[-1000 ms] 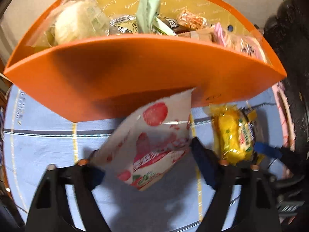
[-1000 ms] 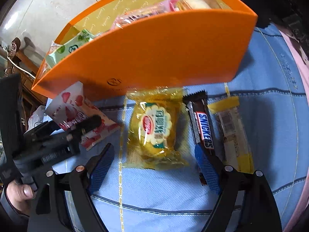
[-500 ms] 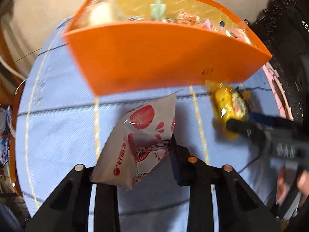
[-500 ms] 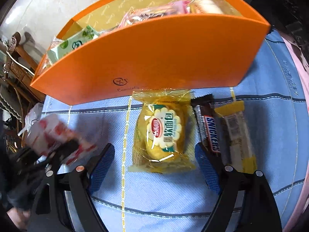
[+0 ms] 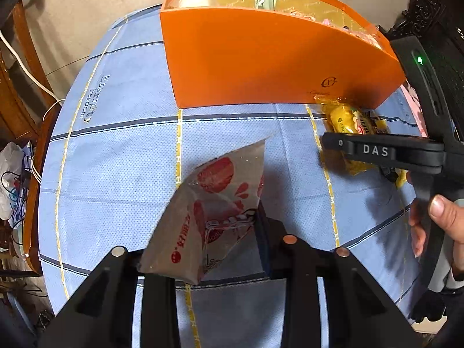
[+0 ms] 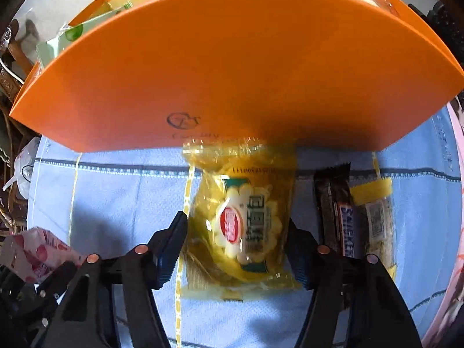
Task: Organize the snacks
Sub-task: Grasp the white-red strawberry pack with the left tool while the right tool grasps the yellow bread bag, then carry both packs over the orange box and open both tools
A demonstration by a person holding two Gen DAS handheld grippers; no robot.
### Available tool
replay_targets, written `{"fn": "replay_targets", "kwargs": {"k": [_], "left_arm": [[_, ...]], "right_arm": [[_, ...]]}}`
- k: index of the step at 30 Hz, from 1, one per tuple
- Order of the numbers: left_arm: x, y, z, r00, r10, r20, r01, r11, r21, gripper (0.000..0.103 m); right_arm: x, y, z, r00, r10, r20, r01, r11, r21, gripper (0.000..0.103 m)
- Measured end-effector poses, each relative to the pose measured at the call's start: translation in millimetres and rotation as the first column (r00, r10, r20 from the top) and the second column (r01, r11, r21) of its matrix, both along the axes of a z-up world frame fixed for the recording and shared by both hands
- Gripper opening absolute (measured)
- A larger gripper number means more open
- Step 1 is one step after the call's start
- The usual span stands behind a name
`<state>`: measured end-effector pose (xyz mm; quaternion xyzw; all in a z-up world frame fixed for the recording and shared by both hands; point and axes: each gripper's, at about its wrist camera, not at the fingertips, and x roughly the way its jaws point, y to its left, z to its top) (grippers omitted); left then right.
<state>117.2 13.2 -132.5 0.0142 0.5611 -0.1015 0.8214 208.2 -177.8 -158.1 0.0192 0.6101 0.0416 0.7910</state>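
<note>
Box [image 6: 232,66] on the tablecloth [image 6: 116,191], snack packet [image 6: 243,226] just before it, two bars [image 6: 336,217] at its right

One orange box [image 6: 232,66], four loose snack packets [image 6: 243,232], perhaps more inside

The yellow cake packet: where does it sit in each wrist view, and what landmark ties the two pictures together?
Left wrist view: the yellow cake packet lies at the right, just below the orange box, partly hidden behind the right gripper.
Right wrist view: the packet is at centre, between the right gripper's fingers, its top edge against the box.
Shared landmark: the orange box's front wall with its logo.
</note>
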Motion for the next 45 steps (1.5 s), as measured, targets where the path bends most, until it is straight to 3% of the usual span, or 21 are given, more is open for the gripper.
{"fn": "replay_targets", "kwargs": {"k": [4,5,7,11,17,20,26,32,36,42,45], "left_arm": [[5.4,-9.7,-5.2,1.000,0.002,-0.009,-0.002,1.000,0.002,0.030],[6.0,-9.9,-6.3,1.000,0.002,-0.011,-0.002,1.000,0.003,0.031],[7.9,-9.6,-8.7,1.000,0.007,-0.015,-0.007,1.000,0.003,0.031],[9.1,-7.3,-9.4,1.000,0.012,-0.016,-0.012,1.000,-0.010,0.031],[9.3,2.9,-7.0,0.999,0.037,-0.027,-0.039,0.996,-0.076,0.030],[4.7,6.2,4.6,1.000,0.026,0.004,-0.025,0.995,-0.097,0.030],[2.1,15.6,49.1,0.995,0.023,0.097,-0.012,0.994,-0.111,0.030],[24.9,11.5,115.0,0.972,0.013,0.235,0.021,0.989,-0.143,0.030],[68.5,-8.4,154.6,0.949,0.009,0.314,0.039,0.988,-0.147,0.030],[141.0,-35.6,137.1,0.973,0.045,0.225,-0.013,0.990,-0.143,0.033],[156.8,-44.1,123.5,0.976,0.093,0.198,-0.083,0.995,-0.061,0.057]], "right_arm": [[-2.0,4.2,0.5,1.000,0.021,0.019,-0.020,0.999,-0.047,0.057],[-5.1,1.5,2.0,0.999,0.021,0.025,-0.020,0.999,-0.030,0.048],[-13.8,-4.8,5.5,1.000,0.013,0.026,-0.013,1.000,-0.002,0.046],[-36.5,-27.0,27.8,0.998,-0.017,0.065,0.010,0.995,0.103,0.045],[-62.5,-63.7,41.6,0.997,-0.074,0.034,0.064,0.971,0.229,0.045],[-72.9,-69.7,49.2,0.994,-0.096,0.049,0.079,0.959,0.274,0.045],[-77.1,-108.0,105.2,0.979,-0.118,0.165,0.063,0.950,0.307,0.045],[-46.7,-114.9,149.3,0.957,-0.108,0.269,0.024,0.954,0.300,0.046],[-10.7,-110.4,168.7,0.941,-0.114,0.319,0.016,0.956,0.293,0.046],[49.8,-87.3,159.5,0.938,-0.122,0.326,0.041,0.969,0.243,0.047],[69.8,-78.9,143.2,0.952,-0.118,0.283,0.052,0.972,0.230,0.055]]}}
